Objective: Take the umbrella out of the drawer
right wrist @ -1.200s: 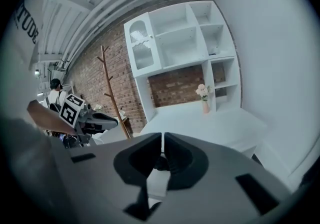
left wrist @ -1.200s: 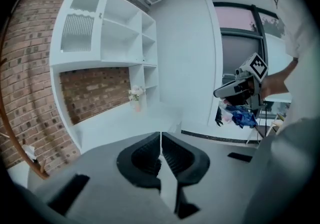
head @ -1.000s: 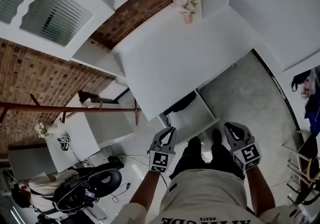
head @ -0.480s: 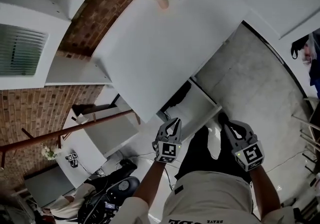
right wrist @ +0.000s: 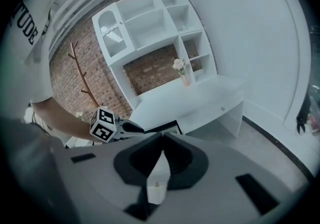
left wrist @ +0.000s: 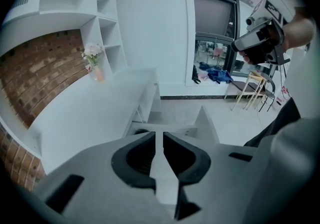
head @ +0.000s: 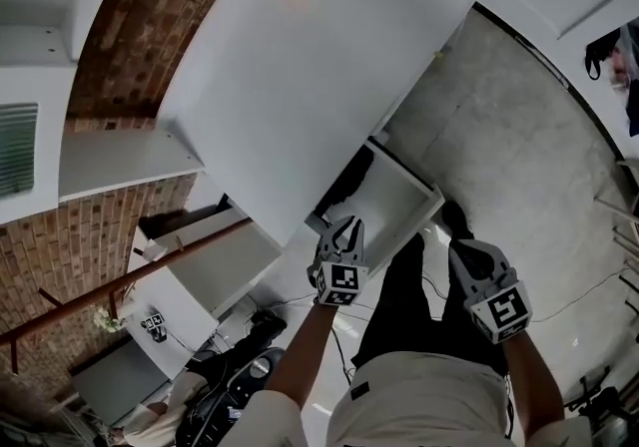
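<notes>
First, the head view shows a white drawer standing open under the white table, with a dark shape at its far left end that may or may not be the umbrella, the left gripper just near of the drawer and the right gripper further right. Next, the left gripper view shows jaws clenched, empty, facing the drawer. Lastly, the right gripper view shows jaws clenched on nothing.
</notes>
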{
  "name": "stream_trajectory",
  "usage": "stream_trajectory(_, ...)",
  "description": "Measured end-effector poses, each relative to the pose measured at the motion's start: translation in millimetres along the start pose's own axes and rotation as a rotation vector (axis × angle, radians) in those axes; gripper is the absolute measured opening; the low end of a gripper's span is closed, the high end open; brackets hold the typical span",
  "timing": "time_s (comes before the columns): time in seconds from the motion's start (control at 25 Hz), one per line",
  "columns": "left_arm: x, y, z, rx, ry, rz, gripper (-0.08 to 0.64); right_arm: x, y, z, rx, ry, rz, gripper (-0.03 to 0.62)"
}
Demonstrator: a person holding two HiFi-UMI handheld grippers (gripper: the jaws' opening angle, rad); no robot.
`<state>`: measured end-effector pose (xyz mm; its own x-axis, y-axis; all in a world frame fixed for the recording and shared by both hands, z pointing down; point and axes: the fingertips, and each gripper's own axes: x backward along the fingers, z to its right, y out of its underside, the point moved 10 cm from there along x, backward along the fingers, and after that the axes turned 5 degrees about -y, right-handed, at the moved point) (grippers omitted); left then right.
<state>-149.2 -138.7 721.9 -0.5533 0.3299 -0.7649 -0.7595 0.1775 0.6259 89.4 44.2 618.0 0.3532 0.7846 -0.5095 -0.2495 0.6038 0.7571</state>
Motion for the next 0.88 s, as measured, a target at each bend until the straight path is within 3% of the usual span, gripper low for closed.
stream_trajectory(0.32, -46, 24, -9, -0.018, -0.020, -0.094, 0.029, -24, 29, 15, -0.038, 0.010, -0.015, 0.034)
stream_trajectory(0.44, -62, 30, -11, -0.013, -0.010, -0.139, 0.094, -37, 39, 24, -0.047, 0.011, -0.015, 0.034)
stream_trajectory(0.88, -117, 54, -14, -0.075, -0.015, -0.300, 0.176, -69, 69, 31, -0.121, -0.021, -0.021, 0.034)
